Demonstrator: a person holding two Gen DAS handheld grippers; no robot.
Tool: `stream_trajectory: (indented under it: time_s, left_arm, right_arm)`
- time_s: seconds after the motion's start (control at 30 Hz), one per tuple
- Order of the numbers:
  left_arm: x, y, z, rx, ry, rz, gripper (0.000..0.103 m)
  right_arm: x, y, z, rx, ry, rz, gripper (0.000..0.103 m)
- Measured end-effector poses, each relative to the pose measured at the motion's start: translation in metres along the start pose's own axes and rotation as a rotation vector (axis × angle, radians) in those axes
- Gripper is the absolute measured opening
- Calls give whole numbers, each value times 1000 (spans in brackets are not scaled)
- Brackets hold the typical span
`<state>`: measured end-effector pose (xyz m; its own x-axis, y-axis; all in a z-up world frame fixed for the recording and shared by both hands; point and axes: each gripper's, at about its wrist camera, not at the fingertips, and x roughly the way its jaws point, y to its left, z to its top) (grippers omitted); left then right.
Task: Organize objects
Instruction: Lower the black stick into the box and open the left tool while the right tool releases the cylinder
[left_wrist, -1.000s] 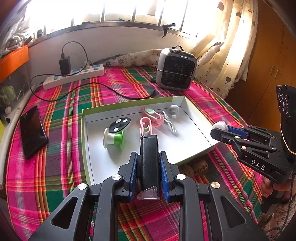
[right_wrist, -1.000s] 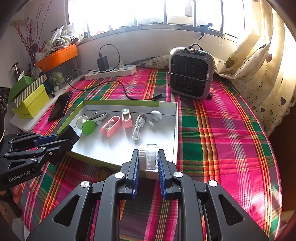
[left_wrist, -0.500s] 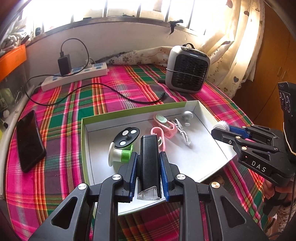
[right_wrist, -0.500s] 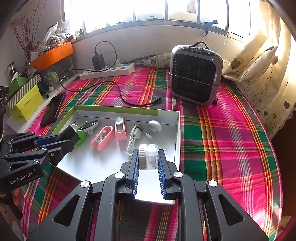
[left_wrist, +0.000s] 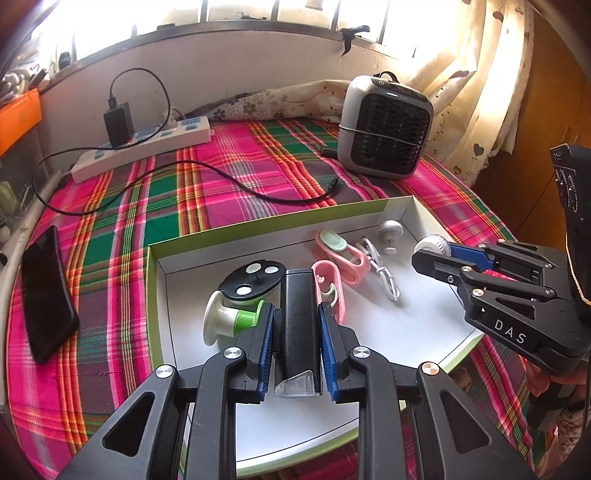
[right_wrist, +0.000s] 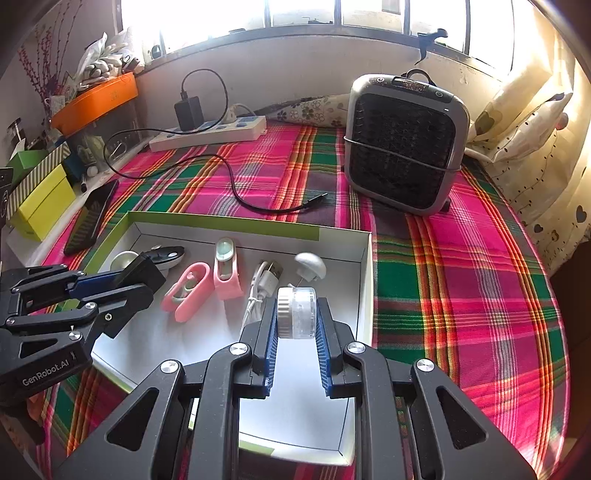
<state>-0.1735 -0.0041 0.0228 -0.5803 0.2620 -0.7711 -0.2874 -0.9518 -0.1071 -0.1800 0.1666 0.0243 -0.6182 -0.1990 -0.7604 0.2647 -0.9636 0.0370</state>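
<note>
My left gripper (left_wrist: 296, 314) is shut on a black oblong device with a clear end (left_wrist: 298, 325), held above the white box with green rim (left_wrist: 258, 221). My right gripper (right_wrist: 296, 314) is shut on a small clear round container with a ribbed white cap (right_wrist: 297, 312), over the box's right half (right_wrist: 365, 280). Inside the box lie a green-and-white spool (left_wrist: 229, 321), a black oval piece (left_wrist: 253, 278), two pink clips (left_wrist: 343, 254), a white cable (left_wrist: 384, 273) and a white knob (left_wrist: 388, 230). The right gripper also shows at the right of the left wrist view (left_wrist: 428, 254).
A grey heater (right_wrist: 402, 144) stands behind the box. A white power strip (left_wrist: 144, 147) with a black charger and a trailing cable (left_wrist: 258, 192) lies at the back. A black phone (left_wrist: 44, 291) rests left of the box. Yellow and orange boxes (right_wrist: 44, 199) sit far left.
Both grippers have moved forward and slightly down over the box, each keeping its object. The box's contents now lie closer beneath the fingertips.
</note>
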Motion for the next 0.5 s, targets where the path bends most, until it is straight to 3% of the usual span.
stream_trajectory:
  time_s: [0.5]
  left_arm:
    - [19,9,2,-21,36,21,21]
  right_arm:
    - [18,-1,4,-19,21,-46,20]
